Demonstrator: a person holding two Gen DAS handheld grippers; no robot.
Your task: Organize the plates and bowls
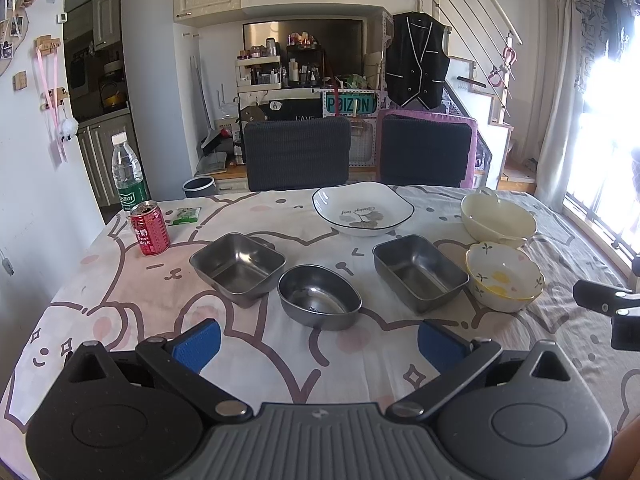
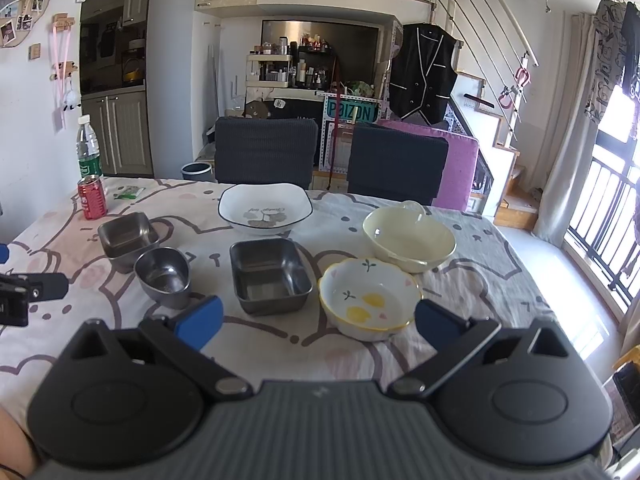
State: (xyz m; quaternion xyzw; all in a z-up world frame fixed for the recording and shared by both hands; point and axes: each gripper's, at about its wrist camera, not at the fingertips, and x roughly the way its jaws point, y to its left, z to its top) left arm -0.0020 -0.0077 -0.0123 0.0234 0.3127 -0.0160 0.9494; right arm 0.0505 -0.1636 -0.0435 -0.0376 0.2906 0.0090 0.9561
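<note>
Sitting empty: oval steel bowl (image 1: 319, 296), flowered bowl (image 2: 370, 298) (both tongs spread).

Your left gripper (image 1: 318, 346) shows a ribbed grey centre plate flanked by two black round housings, each with a raised disc. Silver pivot bolts sit just beside that plate, black link arms run out from them, and the fingers (image 1: 198, 344) wear textured blue pads. Your right gripper (image 2: 318, 326) is the same build: grey ribs, black shells with triangular cut-outs, blue pads. Beside its left housing, bare skin and a thin dark wristband show.
</note>
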